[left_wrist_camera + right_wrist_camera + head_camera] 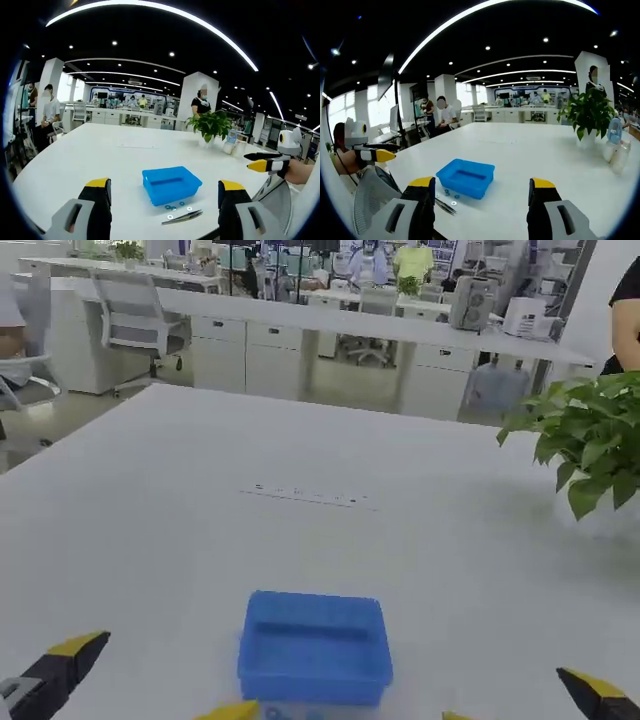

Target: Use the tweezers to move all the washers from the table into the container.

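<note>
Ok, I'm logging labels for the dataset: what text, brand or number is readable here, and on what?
Nothing is readable.
On the white table, faint marks: too blurred to read.
On the back wall, signs: too small to read.
On the blue container: no label visible.

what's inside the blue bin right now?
Visible floor of the bin is bare blue. Its near wall hides a strip of it. The washers lie outside, beside it.

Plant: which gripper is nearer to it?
Right. The right gripper is at the near edge of the table, on the side of the plant; the left gripper is farther, beyond the container.
</note>
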A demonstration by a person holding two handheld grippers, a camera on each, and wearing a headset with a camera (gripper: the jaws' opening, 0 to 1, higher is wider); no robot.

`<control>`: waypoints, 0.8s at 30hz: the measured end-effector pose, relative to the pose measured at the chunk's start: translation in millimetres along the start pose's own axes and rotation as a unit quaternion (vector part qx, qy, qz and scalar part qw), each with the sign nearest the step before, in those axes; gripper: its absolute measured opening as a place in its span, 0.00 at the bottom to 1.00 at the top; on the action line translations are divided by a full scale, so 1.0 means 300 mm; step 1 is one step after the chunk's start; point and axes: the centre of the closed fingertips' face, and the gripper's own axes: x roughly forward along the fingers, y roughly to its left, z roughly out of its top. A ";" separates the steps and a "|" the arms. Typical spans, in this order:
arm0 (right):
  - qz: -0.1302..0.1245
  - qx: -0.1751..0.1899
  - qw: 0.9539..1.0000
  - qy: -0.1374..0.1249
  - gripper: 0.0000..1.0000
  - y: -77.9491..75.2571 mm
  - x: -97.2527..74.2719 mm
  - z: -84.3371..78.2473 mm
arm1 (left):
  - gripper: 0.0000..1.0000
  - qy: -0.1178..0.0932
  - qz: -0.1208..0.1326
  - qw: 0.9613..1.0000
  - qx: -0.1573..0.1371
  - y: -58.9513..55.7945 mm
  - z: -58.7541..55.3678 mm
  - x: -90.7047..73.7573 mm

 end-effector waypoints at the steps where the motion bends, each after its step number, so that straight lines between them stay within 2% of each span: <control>1: -0.001 0.001 1.000 0.000 0.75 0.000 -0.002 0.000 | 0.88 0.002 -0.003 1.000 0.001 -0.005 -0.002 0.001; 7: -0.009 0.005 1.000 -0.001 0.74 0.001 -0.007 -0.002 | 0.87 0.017 -0.017 1.000 0.010 -0.013 -0.014 0.016; 13: -0.013 0.008 1.000 -0.003 0.74 0.017 -0.014 -0.003 | 0.87 0.015 -0.034 0.999 0.019 -0.029 0.001 0.021; 24: -0.012 0.002 1.000 0.001 0.74 0.028 -0.012 0.001 | 0.86 0.016 -0.040 0.999 0.016 -0.034 -0.004 0.023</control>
